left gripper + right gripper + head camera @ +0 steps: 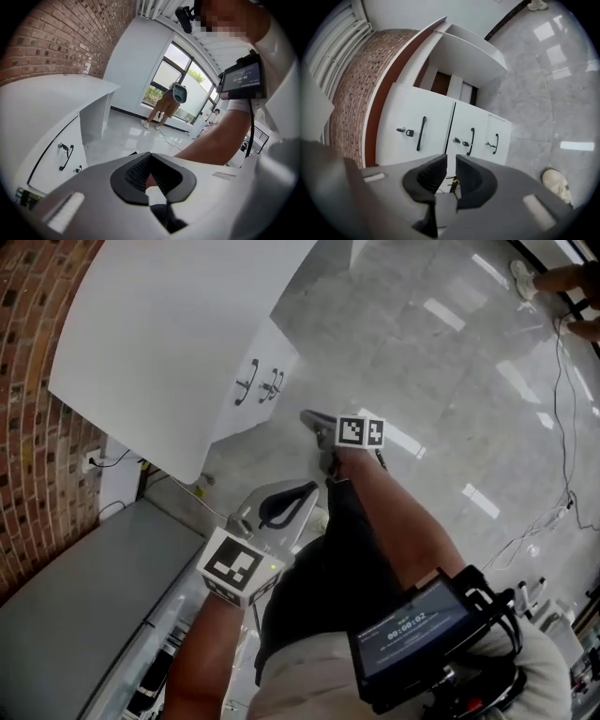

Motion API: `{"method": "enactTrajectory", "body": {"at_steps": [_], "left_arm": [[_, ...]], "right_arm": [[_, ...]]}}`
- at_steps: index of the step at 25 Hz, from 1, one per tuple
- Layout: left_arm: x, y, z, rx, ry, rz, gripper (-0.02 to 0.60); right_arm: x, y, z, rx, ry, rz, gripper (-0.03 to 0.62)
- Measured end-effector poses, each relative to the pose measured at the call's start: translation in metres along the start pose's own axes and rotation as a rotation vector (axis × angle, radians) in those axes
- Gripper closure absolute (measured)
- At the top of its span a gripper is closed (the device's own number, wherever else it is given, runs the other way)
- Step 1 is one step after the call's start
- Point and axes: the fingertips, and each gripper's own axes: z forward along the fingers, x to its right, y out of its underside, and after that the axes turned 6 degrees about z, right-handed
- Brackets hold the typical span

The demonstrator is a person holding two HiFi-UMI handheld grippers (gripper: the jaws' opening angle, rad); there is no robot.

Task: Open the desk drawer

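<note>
The white desk (pixel 159 334) fills the upper left of the head view, with drawer fronts (pixel 258 381) below its edge. The right gripper view faces three drawers side by side, each with a black bar handle: left (pixel 421 133), middle (pixel 471 140), right (pixel 495 143). Small keyed locks sit beside the handles. My right gripper (pixel 451 161) hangs short of the drawers, touching none, its jaws a narrow gap apart with nothing between them. It shows by the pedestal as my right gripper (pixel 307 416). My left gripper (pixel 311 487) is lower and nearer me, tips together and empty, seen closer as my left gripper (pixel 150 157).
A brick wall (pixel 37 381) runs behind the desk, with a socket (pixel 91 461) and cable. A grey surface (pixel 75 615) lies at lower left. Cables (pixel 562 427) trail over the glossy floor. Another person (pixel 164 105) stands by the window. A shoe (pixel 557 183) rests near the drawers.
</note>
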Motion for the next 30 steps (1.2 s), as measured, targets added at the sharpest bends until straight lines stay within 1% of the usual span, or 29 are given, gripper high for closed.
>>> {"method": "enactTrajectory", "body": {"at_steps": [4, 8, 11, 16, 19, 27, 29, 30], "left_arm": [[-0.03, 0.013, 0.028, -0.014, -0.005, -0.024, 0.575], [-0.05, 0.019, 0.052, 0.0, -0.008, 0.001, 0.575], [-0.058, 0.027, 0.064, 0.004, 0.0, -0.005, 0.575], [-0.071, 0.038, 0.072, 0.004, 0.019, -0.028, 0.575], [-0.079, 0.045, 0.075, -0.003, 0.017, -0.036, 0.575], [-0.087, 0.054, 0.075, -0.006, 0.023, -0.036, 0.575], [-0.089, 0.055, 0.074, -0.004, 0.021, -0.046, 0.575], [-0.089, 0.055, 0.074, -0.002, 0.02, -0.05, 0.575]], "right_arm": [[0.03, -0.015, 0.043, 0.003, -0.036, 0.049, 0.549], [0.061, -0.03, 0.082, -0.015, -0.051, 0.057, 0.549], [0.073, -0.036, 0.109, -0.028, -0.064, 0.065, 0.542], [0.077, -0.045, 0.144, -0.018, -0.114, 0.097, 0.525], [0.081, -0.048, 0.16, -0.026, -0.13, 0.105, 0.523], [0.085, -0.046, 0.18, -0.014, -0.165, 0.167, 0.523], [0.083, -0.046, 0.181, -0.007, -0.187, 0.184, 0.536], [0.082, -0.046, 0.181, -0.006, -0.197, 0.188, 0.561]]}}
